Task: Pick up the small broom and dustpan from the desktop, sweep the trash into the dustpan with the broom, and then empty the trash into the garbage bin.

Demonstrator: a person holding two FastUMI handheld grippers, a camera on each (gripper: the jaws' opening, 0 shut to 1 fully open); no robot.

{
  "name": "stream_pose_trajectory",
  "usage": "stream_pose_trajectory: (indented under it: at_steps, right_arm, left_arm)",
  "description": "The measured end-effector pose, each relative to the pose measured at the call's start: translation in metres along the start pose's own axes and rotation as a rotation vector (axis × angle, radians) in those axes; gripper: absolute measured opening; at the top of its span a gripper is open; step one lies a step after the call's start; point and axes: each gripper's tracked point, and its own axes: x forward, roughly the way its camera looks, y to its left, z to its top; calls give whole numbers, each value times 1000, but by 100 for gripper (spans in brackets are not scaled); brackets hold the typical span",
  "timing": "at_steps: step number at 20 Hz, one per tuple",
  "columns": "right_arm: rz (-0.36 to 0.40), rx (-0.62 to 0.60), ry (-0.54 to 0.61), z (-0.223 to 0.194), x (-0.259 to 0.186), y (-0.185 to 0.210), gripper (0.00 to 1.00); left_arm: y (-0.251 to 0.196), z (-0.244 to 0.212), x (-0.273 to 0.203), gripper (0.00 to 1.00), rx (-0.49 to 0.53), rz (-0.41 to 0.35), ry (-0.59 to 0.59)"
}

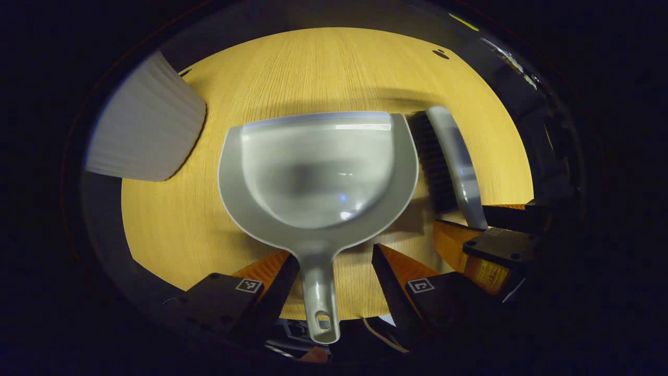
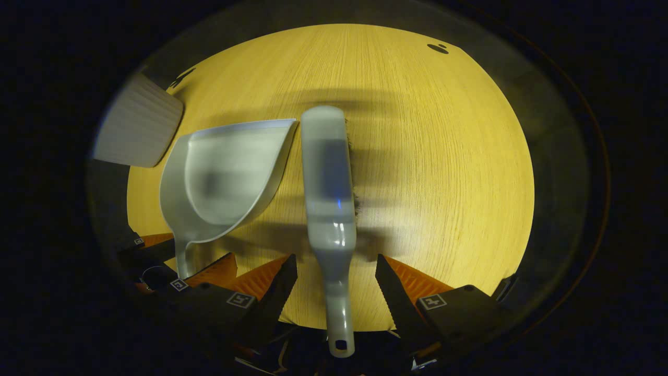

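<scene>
A grey dustpan (image 1: pixel 318 167) lies flat on the wooden desktop (image 1: pixel 323 68), its handle pointing back between the fingers of my left gripper (image 1: pixel 334 253). That gripper is open, with a gap on both sides of the handle. To the right of the pan lies the small grey broom (image 1: pixel 451 156) with dark bristles. In the right gripper view the broom (image 2: pixel 329 172) runs straight ahead, its handle between the spread fingers of my open right gripper (image 2: pixel 334 261). The dustpan (image 2: pixel 229 167) sits to its left, with the left gripper (image 2: pixel 182 256) at the pan's handle.
A white ribbed bin (image 1: pixel 146 125) stands at the desk's far left corner, seen too in the right gripper view (image 2: pixel 138 122). A small dark mark (image 2: pixel 437 48) sits near the far right edge. The desktop (image 2: pixel 443 156) right of the broom is bare wood.
</scene>
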Motion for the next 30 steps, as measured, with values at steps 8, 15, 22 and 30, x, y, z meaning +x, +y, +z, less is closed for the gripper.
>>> stream_pose_trajectory:
  at_steps: [8, 15, 22, 30]
  right_arm:
    - [40, -36, -290, -3, -93, 12, 97]
    - [50, 3, -592, -20, -194, 14, 96]
    - [11, -105, -963, -18, -307, 31, 95]
    - [42, -213, -1304, -32, -402, -2, 95]
  left_arm:
    - [-14, -12, -86, 83, 97, 7, -323]
    - [-3, -25, -166, 83, 46, -101, -691]
    - [31, -45, -242, 82, 13, -56, -1041]
    - [56, -101, -329, 81, -100, 55, -1430]
